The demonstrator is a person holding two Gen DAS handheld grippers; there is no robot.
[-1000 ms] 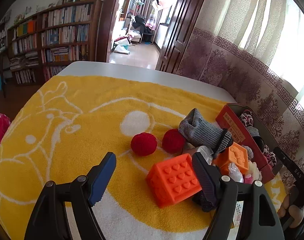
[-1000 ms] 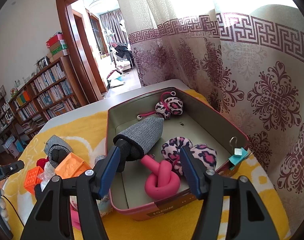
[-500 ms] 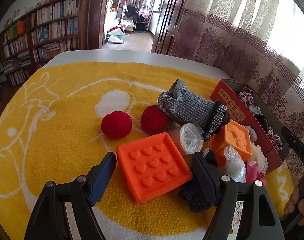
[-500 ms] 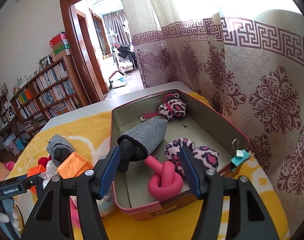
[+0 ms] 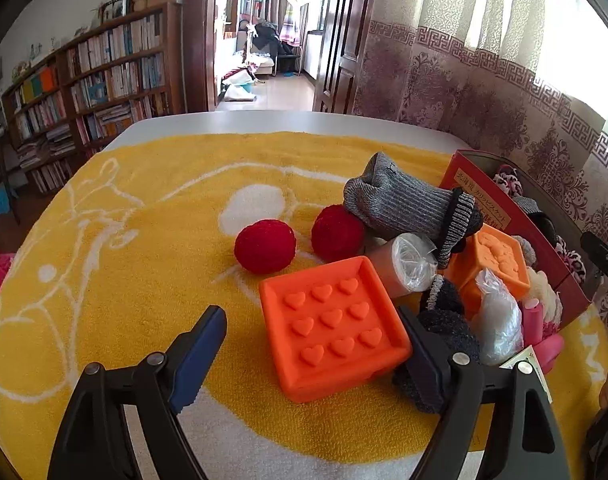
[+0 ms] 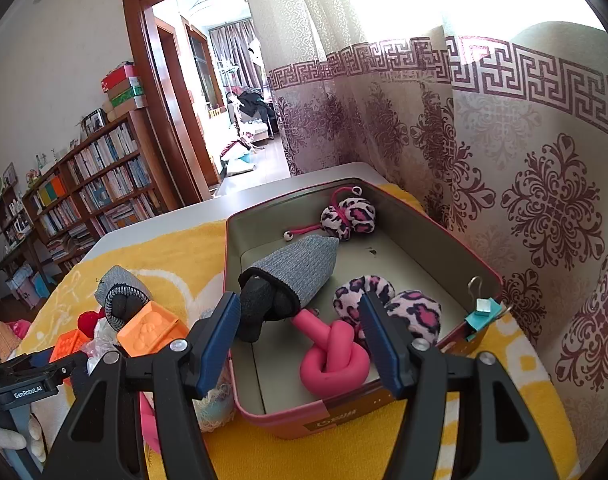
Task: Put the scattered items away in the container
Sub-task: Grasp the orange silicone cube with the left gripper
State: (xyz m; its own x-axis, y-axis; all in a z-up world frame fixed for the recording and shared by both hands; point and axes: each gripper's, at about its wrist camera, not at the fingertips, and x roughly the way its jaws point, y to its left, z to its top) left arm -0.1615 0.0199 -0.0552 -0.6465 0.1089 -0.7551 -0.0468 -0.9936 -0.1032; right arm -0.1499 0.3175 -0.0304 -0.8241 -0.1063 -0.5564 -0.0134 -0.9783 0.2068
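An orange heart-studded block lies on the yellow towel between the fingers of my left gripper. Its jaws are opening, and the left pad stands clear of the block. Behind the block sit two red balls, a grey sock, a plastic-wrapped cup and a second orange block. My right gripper hangs open over the red tin. The tin holds a grey sock, a pink knot and leopard scrunchies.
A dark sock, a clear bag and pink items crowd between the block and the tin's side. A binder clip sits on the tin's right rim. Curtains hang close behind the table's far edge. A bookshelf stands at the left.
My left gripper has come down and forward onto the orange heart block, which now lies between wider jaws. The right gripper has stayed in place over the tin.
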